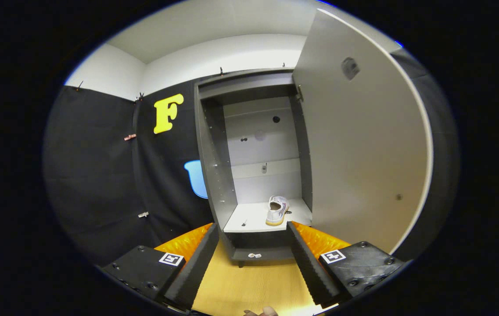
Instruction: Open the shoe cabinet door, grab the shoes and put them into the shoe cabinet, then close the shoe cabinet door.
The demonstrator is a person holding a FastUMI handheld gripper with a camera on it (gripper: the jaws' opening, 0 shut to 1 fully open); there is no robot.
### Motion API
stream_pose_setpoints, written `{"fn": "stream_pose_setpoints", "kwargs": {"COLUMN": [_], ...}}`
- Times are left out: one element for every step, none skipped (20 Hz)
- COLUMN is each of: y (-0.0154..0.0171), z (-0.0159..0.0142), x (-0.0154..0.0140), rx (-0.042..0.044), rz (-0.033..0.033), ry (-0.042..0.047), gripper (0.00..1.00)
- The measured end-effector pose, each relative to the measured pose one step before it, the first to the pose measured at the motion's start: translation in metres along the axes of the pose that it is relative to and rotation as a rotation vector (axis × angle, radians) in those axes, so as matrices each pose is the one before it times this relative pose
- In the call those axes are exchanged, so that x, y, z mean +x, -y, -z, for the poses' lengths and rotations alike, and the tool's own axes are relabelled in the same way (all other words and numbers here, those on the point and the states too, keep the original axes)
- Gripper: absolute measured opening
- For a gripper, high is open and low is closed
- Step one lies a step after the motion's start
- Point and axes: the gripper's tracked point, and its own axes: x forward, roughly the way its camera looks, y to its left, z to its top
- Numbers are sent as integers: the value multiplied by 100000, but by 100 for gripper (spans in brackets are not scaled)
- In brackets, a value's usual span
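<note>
With the door (363, 145) swung wide and a shoe (277, 210) already sitting on the cabinet (214, 166) shelf, the gripper (253, 267) hangs back, fingers spread and empty; closing remains.

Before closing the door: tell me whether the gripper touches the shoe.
Apart. Gripper view: the open gripper holds nothing; the shoe sits beyond its fingertips on the cabinet shelf.

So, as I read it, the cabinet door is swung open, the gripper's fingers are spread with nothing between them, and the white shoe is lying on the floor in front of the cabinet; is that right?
Not quite: the gripper view shows the white shoe standing on the shelf inside the cabinet, not on the floor. The rest holds: the door is swung open and the gripper is spread with nothing between its fingers.
</note>
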Motion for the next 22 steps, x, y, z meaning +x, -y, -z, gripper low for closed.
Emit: {"fn": "stream_pose_setpoints", "kwargs": {"y": [1105, 1144, 996, 949, 1491, 1294, 995, 1013, 1063, 1091, 1157, 1189, 937, 989, 934, 914, 742, 789, 570, 571, 552, 503], "z": [-526, -471, -411, -677, -559, -343, -411, -517, -247, 92, 101, 273, 38, -114, -44, -31, 72, 303, 63, -243, 179, 150], "x": [-1461, -1381, -1228, -1171, -795, -975, -594, -520, -387, -258, -25, 261, 134, 85, 119, 138, 342, 449, 533, 396, 490, 443], "rx": [589, 554, 1271, 96, -1129, -550, -289, -501, -506, -140, -215, 174, 340, 542, 552, 856, 572, 73, 431, 327, 218, 217], "rz": [-64, -249, -1043, -593, 437, -186, -627, -606, -338, -350, 30, 220, 233, 288, 377, 44, 162, 947, 361, 305, 481, 310], "ry": [1336, 618, 86, 1513, 1089, 234, 804, 706, 304, -577, -528, -588, -428, -173, 219, -56, -317, -649, -433, -125, -290, -205], "gripper": [98, 98, 98, 98, 98, 98, 98, 98, 98, 98, 98, 98, 98, 98, 98, 98, 98, 98, 98, 98, 98, 98]}}
